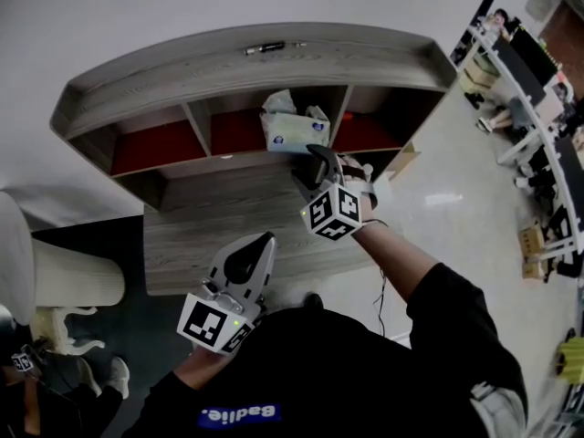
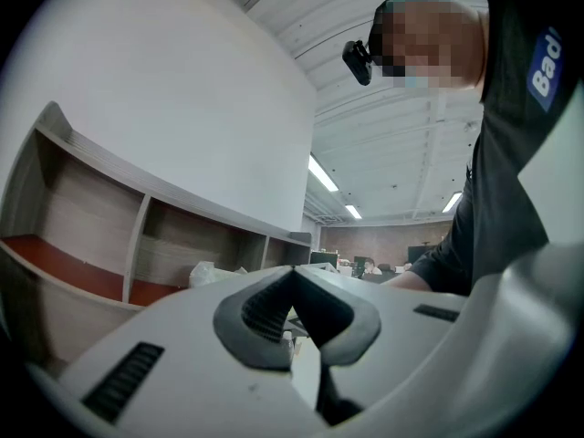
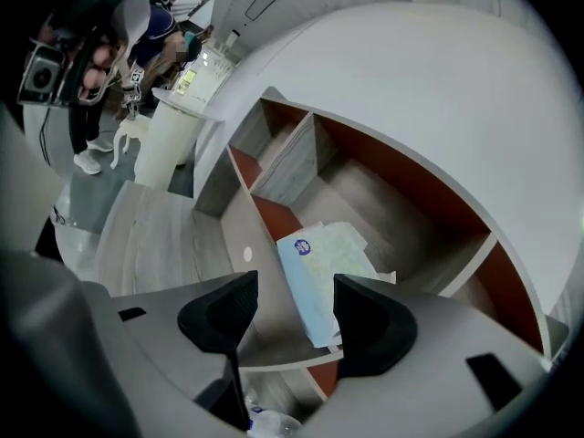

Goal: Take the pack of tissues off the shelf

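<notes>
Pack of tissues [image 3: 315, 272] sat in the middle compartment of the shelf [image 1: 228, 62], long side along the front edge, dead ahead of the right claw [image 3: 292, 308], whose jaws stood wide and empty. The left claw [image 2: 294, 272] hung well back, pinched shut on nothing.

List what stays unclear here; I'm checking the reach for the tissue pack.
Head view: lower front of the tissue pack hidden behind the right gripper.
Head view: dark thing on the shelf top, too small to name.
Right gripper view: clear thing cut off by the bottom edge.
</notes>
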Action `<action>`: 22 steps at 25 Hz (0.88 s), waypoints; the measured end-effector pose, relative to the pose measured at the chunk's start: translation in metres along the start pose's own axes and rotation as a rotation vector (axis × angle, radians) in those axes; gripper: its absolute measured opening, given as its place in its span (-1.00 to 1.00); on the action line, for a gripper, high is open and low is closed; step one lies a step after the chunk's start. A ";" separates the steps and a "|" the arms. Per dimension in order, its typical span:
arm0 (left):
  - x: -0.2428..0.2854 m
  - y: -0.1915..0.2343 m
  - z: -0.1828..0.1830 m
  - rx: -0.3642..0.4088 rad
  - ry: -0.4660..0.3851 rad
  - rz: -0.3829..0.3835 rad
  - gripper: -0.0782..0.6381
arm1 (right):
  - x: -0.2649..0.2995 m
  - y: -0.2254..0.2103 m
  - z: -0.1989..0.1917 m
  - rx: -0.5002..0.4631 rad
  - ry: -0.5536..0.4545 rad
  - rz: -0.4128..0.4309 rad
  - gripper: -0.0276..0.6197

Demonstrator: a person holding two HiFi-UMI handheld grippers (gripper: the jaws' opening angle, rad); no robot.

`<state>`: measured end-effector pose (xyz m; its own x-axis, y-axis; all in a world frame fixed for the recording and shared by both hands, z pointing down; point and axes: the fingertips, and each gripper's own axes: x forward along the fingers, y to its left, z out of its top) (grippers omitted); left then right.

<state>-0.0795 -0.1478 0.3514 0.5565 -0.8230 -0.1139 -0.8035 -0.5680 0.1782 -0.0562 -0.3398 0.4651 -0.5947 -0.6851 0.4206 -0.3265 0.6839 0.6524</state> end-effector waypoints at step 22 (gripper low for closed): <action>-0.021 0.013 -0.002 0.004 0.011 0.053 -0.78 | 0.063 -0.008 -0.027 -0.485 0.235 -0.113 -0.10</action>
<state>-0.1009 -0.1374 0.3581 0.5154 -0.8518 -0.0938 -0.8328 -0.5237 0.1793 -0.0718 -0.3952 0.5033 -0.3778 -0.8231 0.4239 0.0303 0.4466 0.8942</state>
